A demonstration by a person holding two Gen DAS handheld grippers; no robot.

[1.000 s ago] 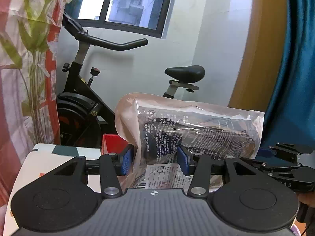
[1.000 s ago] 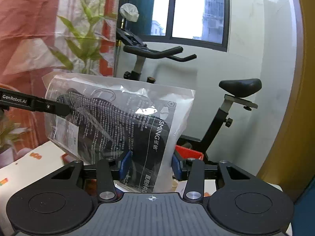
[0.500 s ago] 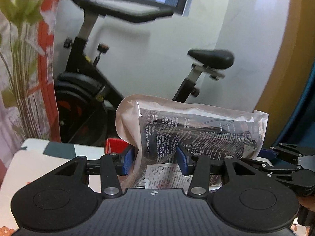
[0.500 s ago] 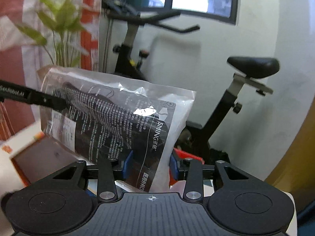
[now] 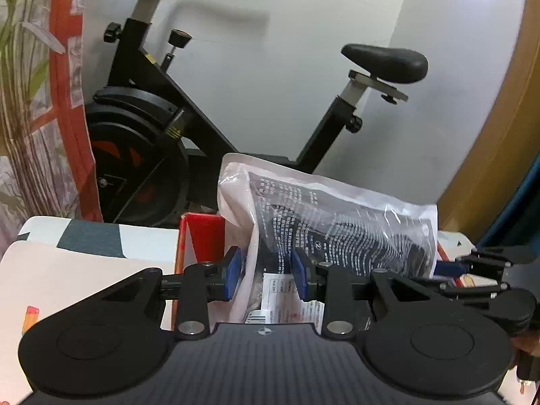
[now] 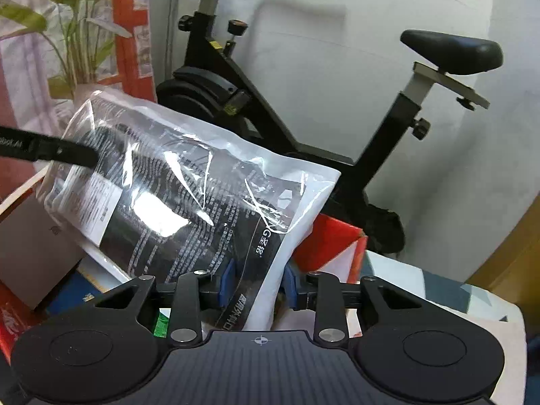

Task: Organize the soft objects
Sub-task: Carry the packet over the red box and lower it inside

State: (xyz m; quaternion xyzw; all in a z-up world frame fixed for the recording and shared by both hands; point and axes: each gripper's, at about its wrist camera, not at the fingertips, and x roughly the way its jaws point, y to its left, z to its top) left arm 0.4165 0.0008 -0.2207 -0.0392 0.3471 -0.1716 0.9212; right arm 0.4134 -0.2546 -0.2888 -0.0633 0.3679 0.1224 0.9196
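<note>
A clear plastic bag (image 5: 337, 229) with a folded black garment and white print hangs between both grippers. My left gripper (image 5: 266, 275) is shut on its left end. My right gripper (image 6: 258, 285) is shut on its right end; it shows at the right of the left wrist view (image 5: 452, 266). In the right wrist view the bag (image 6: 189, 199) slopes down toward me, with the left gripper's finger (image 6: 50, 150) on its far corner. The bag hangs over an open red box (image 5: 199, 239), whose red flap (image 6: 327, 239) shows behind it.
A black exercise bike (image 5: 175, 114) stands against the white wall behind the box. A patterned curtain with a plant (image 6: 74, 37) is at the left. The box sits on a white patterned surface (image 5: 67, 270). A grey item (image 6: 30, 236) lies in the box at the left.
Both grippers have tilted and moved down with the bag. The bag now hangs lower over the red box, and the window has left the view.
</note>
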